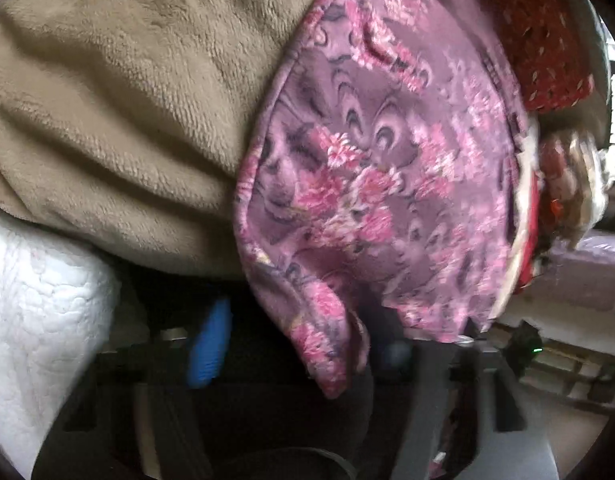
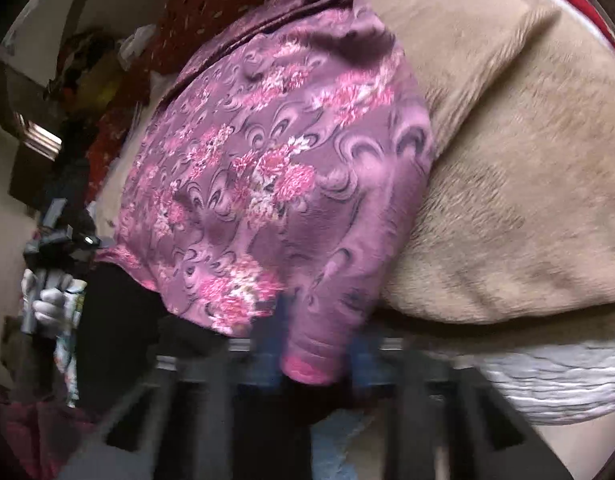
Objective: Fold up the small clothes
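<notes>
One purple floral garment (image 1: 379, 168) is lying across a beige fleece blanket (image 1: 119, 112) on the bed, and its near hem is hanging toward both tools, so the coming move is turning on that hem: each tool is sitting at one near corner, with the cloth stretching up and away from them. In the left wrist view the left tool (image 1: 303, 360) is sitting below the garment's lower left corner, which is drooping as a folded flap between a blue pad (image 1: 209, 350) on one side and a darker finger on the other; the jaws are standing at a middling width, and the blur is making it impossible to say whether the pads are pressing the cloth. In the right wrist view the right tool (image 2: 311, 356) is standing narrow, its two blue-padded fingers close in on the lower right corner of the same garment (image 2: 267, 184), and the cloth is bunching between them, so it is judged to be pinching that corner. The garment's long axis is running away from the tools toward a red patterned cloth (image 2: 211, 4) at the far edge. The left tool is also showing small at the left of the right wrist view, held by a gloved hand (image 2: 47, 304). Counted: one garment, one blanket, two tools, one white quilted cover (image 1: 39, 312).
</notes>
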